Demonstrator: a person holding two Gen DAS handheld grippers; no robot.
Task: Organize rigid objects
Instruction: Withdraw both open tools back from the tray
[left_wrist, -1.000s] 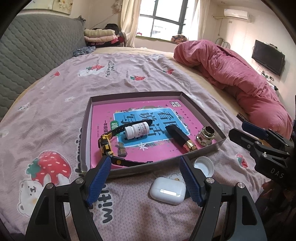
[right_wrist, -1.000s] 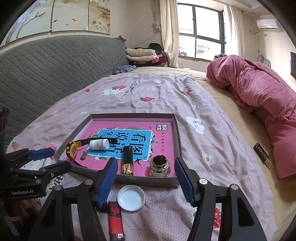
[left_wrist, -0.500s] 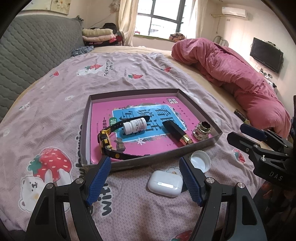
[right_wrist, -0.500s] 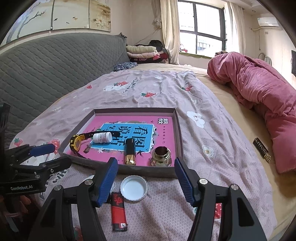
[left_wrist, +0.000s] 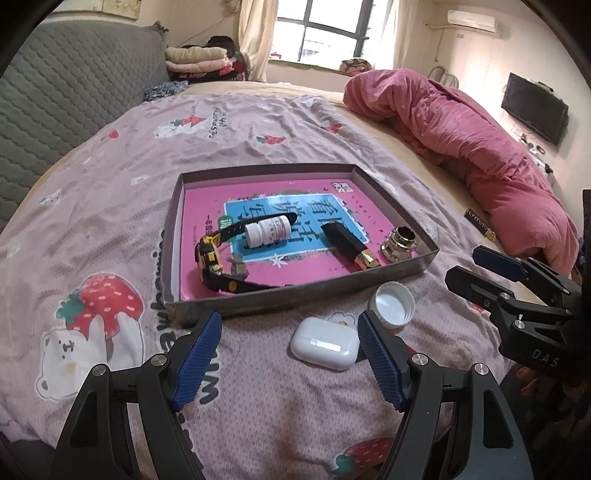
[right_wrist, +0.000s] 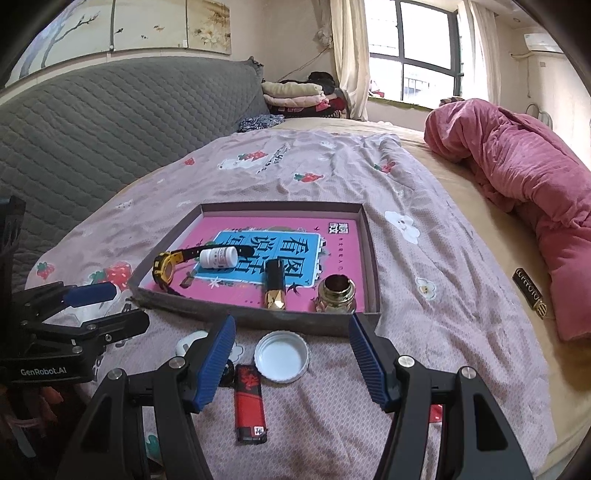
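A shallow grey box (left_wrist: 173, 243) (right_wrist: 306, 321) with a pink book in its bottom lies on the bedspread. Inside it are a yellow-and-black watch (left_wrist: 210, 258) (right_wrist: 164, 266), a white pill bottle (left_wrist: 267, 230) (right_wrist: 218, 257), a black-and-gold lipstick (left_wrist: 349, 243) (right_wrist: 274, 282) and a metal fitting (left_wrist: 400, 243) (right_wrist: 335, 293). In front of the box lie a white earbud case (left_wrist: 325, 343), a white lid (left_wrist: 392, 304) (right_wrist: 281, 356) and a red-and-black lighter (right_wrist: 250, 402). My left gripper (left_wrist: 290, 356) hovers open above the earbud case. My right gripper (right_wrist: 291, 363) hovers open over the lid and lighter, holding nothing.
A heaped pink duvet (left_wrist: 480, 147) (right_wrist: 517, 177) lies at the right. A small black tag (right_wrist: 530, 291) rests beside it. A grey padded headboard (right_wrist: 92, 129) lines the left, with folded clothes (left_wrist: 199, 61) at the far end under the window.
Both cameras have drawn back a little from the box, so the earbud case, lid and lighter sit further up in view. Neither gripper's jaws have moved.
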